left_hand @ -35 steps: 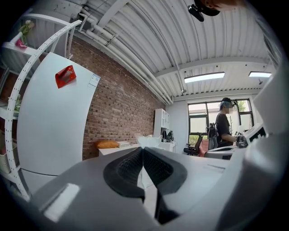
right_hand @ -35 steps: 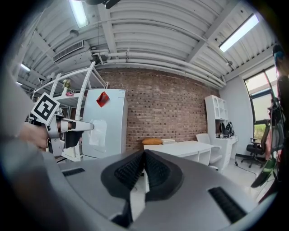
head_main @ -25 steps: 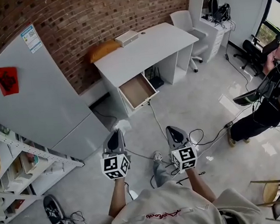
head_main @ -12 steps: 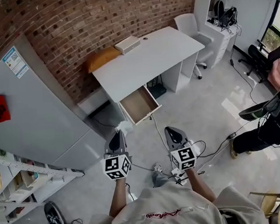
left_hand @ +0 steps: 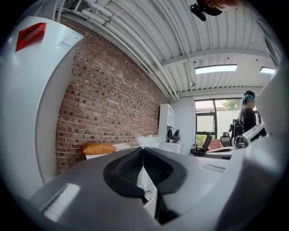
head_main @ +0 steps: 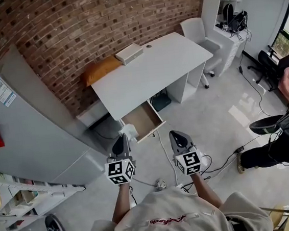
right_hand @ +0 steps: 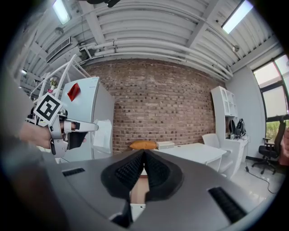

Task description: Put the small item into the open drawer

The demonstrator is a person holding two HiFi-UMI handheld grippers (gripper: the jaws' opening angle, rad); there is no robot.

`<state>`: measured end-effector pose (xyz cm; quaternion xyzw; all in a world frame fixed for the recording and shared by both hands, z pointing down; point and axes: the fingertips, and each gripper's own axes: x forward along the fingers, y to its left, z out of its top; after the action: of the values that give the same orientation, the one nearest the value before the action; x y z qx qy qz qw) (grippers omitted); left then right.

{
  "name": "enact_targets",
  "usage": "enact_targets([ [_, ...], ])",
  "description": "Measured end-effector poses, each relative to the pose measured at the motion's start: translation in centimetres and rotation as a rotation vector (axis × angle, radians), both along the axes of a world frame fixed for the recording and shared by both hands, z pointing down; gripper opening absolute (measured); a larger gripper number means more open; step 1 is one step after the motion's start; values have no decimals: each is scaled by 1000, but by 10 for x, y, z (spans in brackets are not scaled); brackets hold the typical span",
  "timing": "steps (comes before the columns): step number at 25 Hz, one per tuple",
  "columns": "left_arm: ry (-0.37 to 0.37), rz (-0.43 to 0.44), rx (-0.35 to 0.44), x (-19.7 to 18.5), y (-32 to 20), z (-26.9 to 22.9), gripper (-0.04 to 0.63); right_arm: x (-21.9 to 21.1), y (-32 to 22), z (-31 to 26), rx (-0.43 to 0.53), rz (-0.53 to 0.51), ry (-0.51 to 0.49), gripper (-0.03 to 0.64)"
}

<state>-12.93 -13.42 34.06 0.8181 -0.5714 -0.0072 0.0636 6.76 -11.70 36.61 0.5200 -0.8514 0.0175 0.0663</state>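
My left gripper (head_main: 121, 138) is shut on a small white, crumpled item (head_main: 129, 131); the item pokes out past the closed jaws in the left gripper view (left_hand: 147, 140). From the right gripper view, the left gripper (right_hand: 88, 127) holds the white piece (right_hand: 103, 133) up in the air. The open drawer (head_main: 143, 121), wood-coloured inside, juts out from under the white desk (head_main: 150, 68), just ahead of both grippers. My right gripper (head_main: 176, 133) is level with the left one, shut, with nothing in it.
A grey fridge (head_main: 27, 124) stands at the left against the brick wall. On the desk lie a white box (head_main: 128, 52) and an orange cushion (head_main: 101, 70). A white chair (head_main: 197, 30) is at the desk's far end. Cables (head_main: 221, 161) trail on the floor; a person (head_main: 286, 141) sits at the right.
The desk and its open drawer have come closer and lower in the head view. Both grippers keep their places in the view, the left still shut on the white item.
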Motion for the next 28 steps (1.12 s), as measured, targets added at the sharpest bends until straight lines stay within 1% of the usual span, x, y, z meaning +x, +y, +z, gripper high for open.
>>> enact_targets([
  [5, -13, -8, 6, 9, -33, -3, 12, 8, -37, -1, 8, -9, -14, 12],
  [10, -23, -12, -2, 14, -56, 0, 12, 12, -63, -1, 13, -23, -13, 12],
  [14, -33, -12, -12, 16, -65, 5, 12, 14, -74, 4, 9, -35, -4, 12],
  [22, -48, -1, -31, 14, -78, 12, 12, 16, -83, 10, -7, -14, -21, 12],
  [28, -50, 11, -43, 7, -93, 20, 12, 8, -96, 19, -28, -9, -14, 12],
])
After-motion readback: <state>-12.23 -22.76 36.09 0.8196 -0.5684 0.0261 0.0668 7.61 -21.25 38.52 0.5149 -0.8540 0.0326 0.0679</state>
